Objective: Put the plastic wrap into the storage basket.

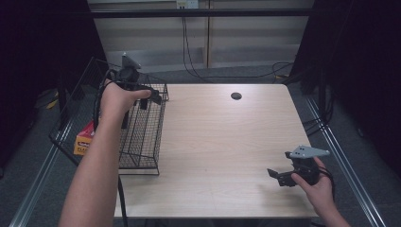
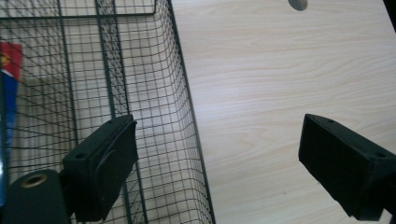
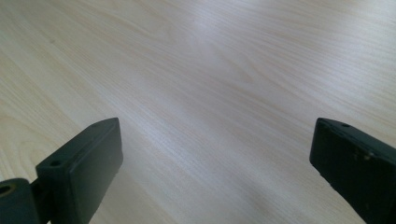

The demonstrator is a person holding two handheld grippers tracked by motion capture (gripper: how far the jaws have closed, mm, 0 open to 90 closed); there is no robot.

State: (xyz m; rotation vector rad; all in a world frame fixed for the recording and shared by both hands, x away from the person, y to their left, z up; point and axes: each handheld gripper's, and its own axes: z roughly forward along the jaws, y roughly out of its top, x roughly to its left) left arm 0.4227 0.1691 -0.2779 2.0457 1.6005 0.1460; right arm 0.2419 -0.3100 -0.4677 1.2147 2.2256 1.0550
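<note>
Now your left gripper point(image 1: 153, 97) hangs over the wire basket point(image 1: 142, 142) at the left edge of the table point(image 1: 222, 142). Its jaws are spread wide with nothing between them. In the left gripper view one jaw sits above the inside of the basket and the other jaw sits above the bare wood, so the basket's right wall runs between the two.

Look at the basket. It is black and made of thin wires that cross to make lots of small squares. It is long and deep, with an open top and a thicker wire along the rim. You can see the pale wood right through its sides and floor. Part of it hangs out past the left edge of the table.

A box point(image 1: 85, 137) in red and yellow lies at the basket's left side. From above, you cannot tell if it is inside the basket or just past it. In the left gripper view a red and blue strip point(image 2: 9, 93) shows at the far left behind the wires.

Your right gripper point(image 1: 276, 176) rests low near the front right corner of the table, well apart from the basket. Its jaws are spread wide too, and they hold nothing. A small dark round hole point(image 1: 236, 96) sits near the far edge of the table.
</note>
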